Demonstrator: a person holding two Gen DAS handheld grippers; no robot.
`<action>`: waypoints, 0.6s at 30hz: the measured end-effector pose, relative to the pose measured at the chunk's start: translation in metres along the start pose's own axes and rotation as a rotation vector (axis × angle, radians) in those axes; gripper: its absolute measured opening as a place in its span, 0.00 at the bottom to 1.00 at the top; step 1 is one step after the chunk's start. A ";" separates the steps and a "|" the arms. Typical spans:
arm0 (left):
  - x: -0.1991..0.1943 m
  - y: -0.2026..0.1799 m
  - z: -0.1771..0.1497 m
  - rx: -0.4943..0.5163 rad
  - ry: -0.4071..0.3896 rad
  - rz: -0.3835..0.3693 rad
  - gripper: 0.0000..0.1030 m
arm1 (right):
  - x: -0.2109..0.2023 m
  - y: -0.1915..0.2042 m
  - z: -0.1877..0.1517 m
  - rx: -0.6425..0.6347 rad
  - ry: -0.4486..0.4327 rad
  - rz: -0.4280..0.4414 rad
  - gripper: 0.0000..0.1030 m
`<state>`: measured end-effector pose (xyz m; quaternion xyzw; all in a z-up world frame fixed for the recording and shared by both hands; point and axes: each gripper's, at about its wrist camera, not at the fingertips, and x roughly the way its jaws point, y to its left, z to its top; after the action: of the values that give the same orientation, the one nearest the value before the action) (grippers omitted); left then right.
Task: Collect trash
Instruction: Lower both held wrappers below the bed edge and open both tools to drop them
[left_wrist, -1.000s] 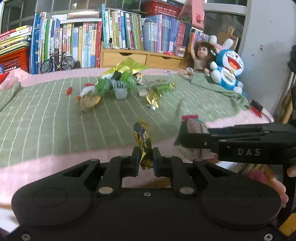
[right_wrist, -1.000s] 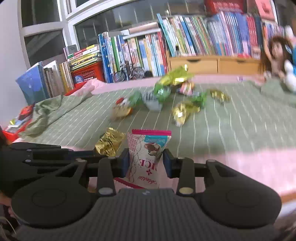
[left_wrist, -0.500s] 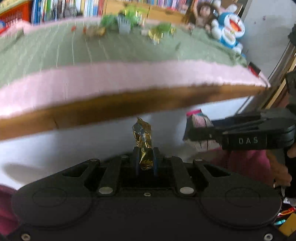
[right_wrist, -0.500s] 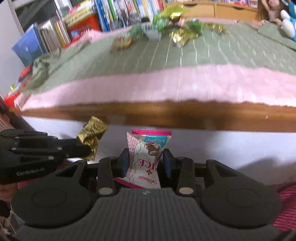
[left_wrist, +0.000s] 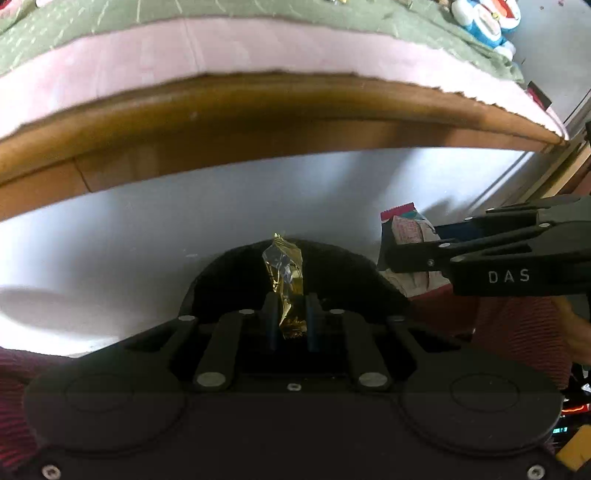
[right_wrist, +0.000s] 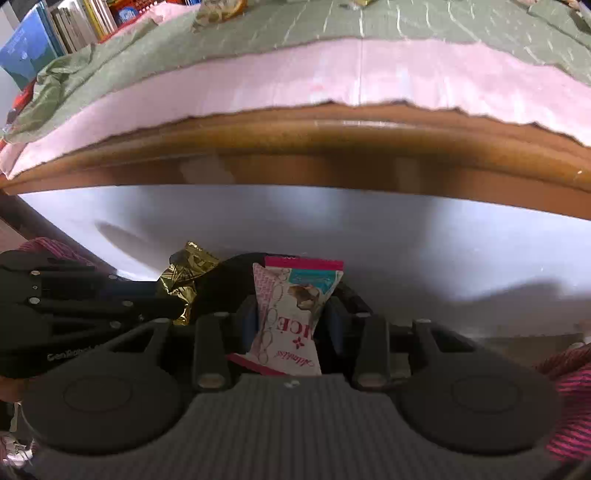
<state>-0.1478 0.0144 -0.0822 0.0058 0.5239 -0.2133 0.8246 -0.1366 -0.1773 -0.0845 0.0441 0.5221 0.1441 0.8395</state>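
Observation:
My left gripper (left_wrist: 290, 317) is shut on a crumpled gold foil wrapper (left_wrist: 284, 277), which stands up between the fingers. The same gold wrapper (right_wrist: 186, 277) shows at the left of the right wrist view, held by the left gripper (right_wrist: 173, 306). My right gripper (right_wrist: 290, 321) is shut on a pink and white snack packet (right_wrist: 291, 314) with a red top edge. That packet (left_wrist: 404, 229) and the right gripper (left_wrist: 388, 254) appear at the right of the left wrist view. A dark round opening (left_wrist: 229, 280), apparently a bin, lies just below both wrappers.
The bed's wooden side rail (left_wrist: 258, 110) and pink sheet (right_wrist: 332, 74) span the view above, with the green cover (right_wrist: 295, 22) on top. More wrappers (right_wrist: 218, 9) lie far back on the bed. A white panel (right_wrist: 332, 229) lies under the rail. A blue plush toy (left_wrist: 487, 18) sits top right.
Both grippers have dropped from bed height to below the bed rail, still holding their wrappers. The dark round opening has come into view beneath them.

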 end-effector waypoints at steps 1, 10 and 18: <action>0.004 0.001 0.000 -0.002 0.012 -0.002 0.14 | 0.003 0.000 -0.001 -0.002 0.013 0.004 0.44; 0.027 0.002 0.003 -0.008 0.078 0.007 0.16 | 0.022 0.002 -0.005 -0.015 0.069 0.007 0.52; 0.034 -0.004 0.007 -0.003 0.095 0.010 0.16 | 0.026 0.007 -0.002 -0.010 0.092 0.010 0.52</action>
<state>-0.1307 -0.0023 -0.1077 0.0173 0.5627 -0.2077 0.8000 -0.1287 -0.1634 -0.1058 0.0356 0.5594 0.1527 0.8140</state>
